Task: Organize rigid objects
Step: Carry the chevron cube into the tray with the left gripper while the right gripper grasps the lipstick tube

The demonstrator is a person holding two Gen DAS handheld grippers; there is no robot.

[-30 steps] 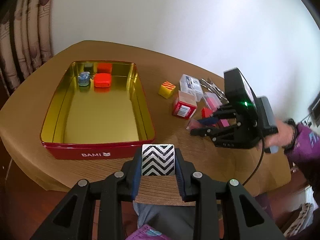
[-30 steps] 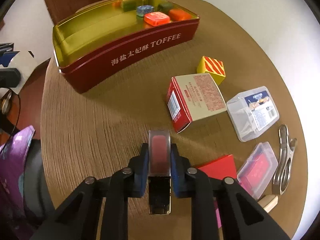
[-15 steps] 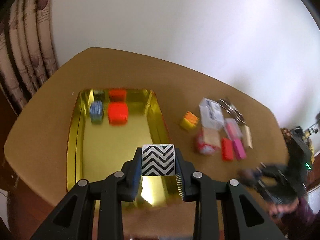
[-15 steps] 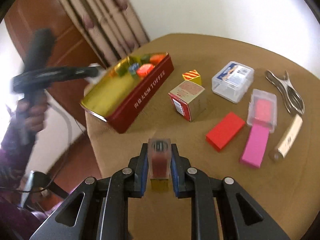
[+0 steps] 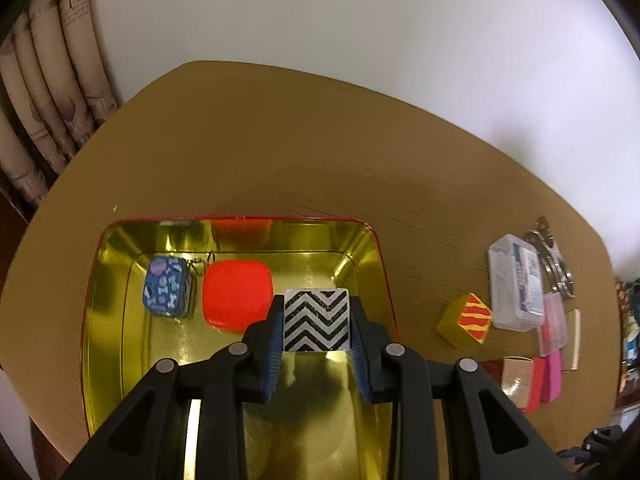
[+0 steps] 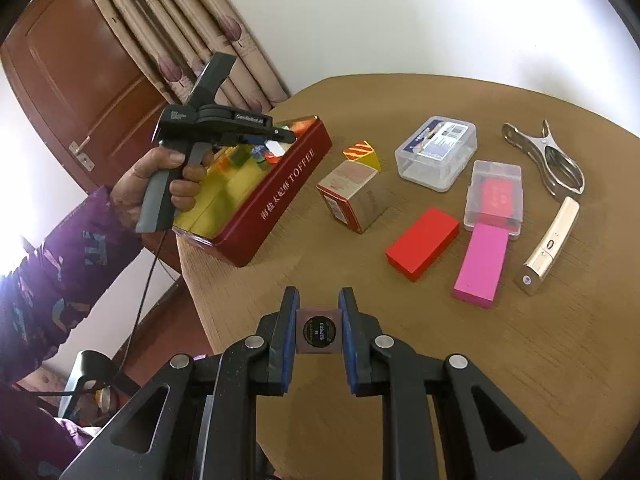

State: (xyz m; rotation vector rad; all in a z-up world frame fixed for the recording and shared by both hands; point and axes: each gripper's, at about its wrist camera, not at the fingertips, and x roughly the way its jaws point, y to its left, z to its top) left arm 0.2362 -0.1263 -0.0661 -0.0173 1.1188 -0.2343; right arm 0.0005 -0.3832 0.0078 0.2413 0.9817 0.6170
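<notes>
While the left gripper (image 5: 316, 320) is held over the red tin (image 5: 378, 272), a black-and-white zigzag block (image 5: 316, 319) is clamped between its blue pads (image 5: 273, 344), the jaws being partly open to the width of the block. Inside the tin's gold interior, an orange-red rounded block (image 5: 237, 295) is seen just left of the held block, and a small blue patterned tin (image 5: 167, 286) lies just beside that, towards the left wall. In the right wrist view the same gripper (image 6: 280, 136) is seen above the far end of the tin (image 6: 280, 196), gripped by a hand (image 6: 160, 184) in a purple patterned sleeve (image 6: 52, 280).

The right gripper (image 6: 319, 330) is held above the near edge of the wooden table (image 6: 480, 360), its jaws closed tight on a small dark case (image 6: 319, 331), seen end-on with a round label.

Outside the tin, to its right, a yellow cube with red stripes (image 6: 362, 153) is set behind a cardboard box (image 6: 352, 196). Further right a clear plastic box (image 6: 436, 152), a smaller clear box with a red insert (image 6: 496, 196), a red block (image 6: 422, 244) and a pink block (image 6: 482, 266) are laid out near one another. At the far right a metal clamp (image 6: 548, 160) and a cream-coloured folded tool (image 6: 550, 246) are placed
</notes>
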